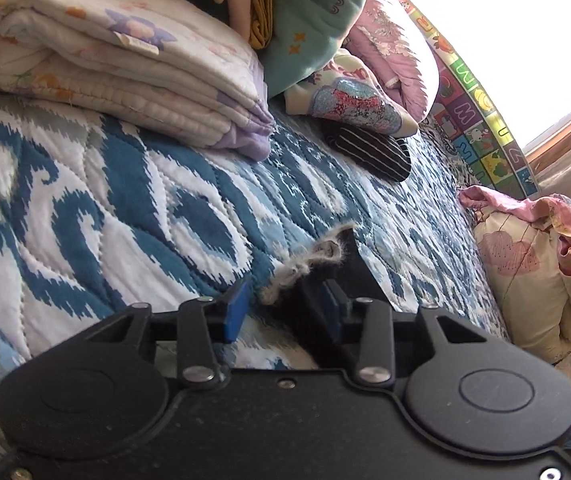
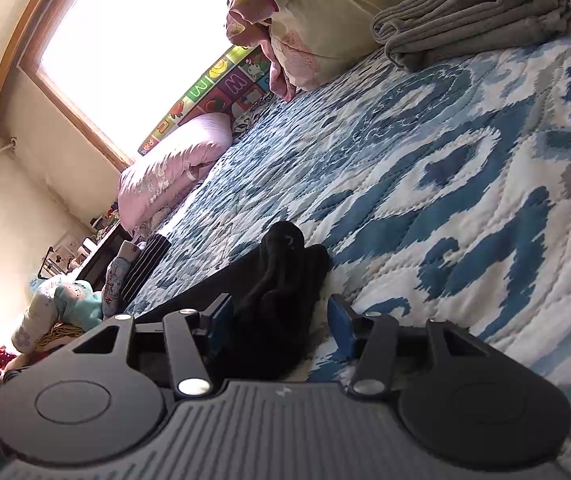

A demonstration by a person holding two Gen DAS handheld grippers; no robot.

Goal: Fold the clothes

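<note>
**Black garment between both sets of fingers on the bed**

Nearest to us, the left gripper (image 1: 285,306) has its blue fingers (image 1: 237,312) apart; a black garment (image 1: 349,276) with a fuzzy grey-white trim (image 1: 305,266) lies between them on the bed quilt (image 1: 125,216). The garment lies against the right-hand finger while the other stands clear, so we read this gripper as released.

The right gripper (image 2: 281,320) also straddles the black garment (image 2: 281,280), here bunched and dark. One finger (image 2: 219,326) touches the cloth and the other stands off it, with quilt (image 2: 445,184) showing in the gap; we cannot tell whether it grips.

Farther along the bed we see a striped dark piece (image 1: 369,150) and, beside it, a folded white floral blanket (image 1: 117,68). A heap of coloured clothes (image 1: 305,20) lies behind them. A grey folded towel (image 2: 465,16) rests near a cream pillow (image 2: 325,20). Beyond, a pink duvet (image 2: 169,168) and an alphabet play mat (image 1: 481,104) sit under the bright window (image 2: 133,28).
</note>
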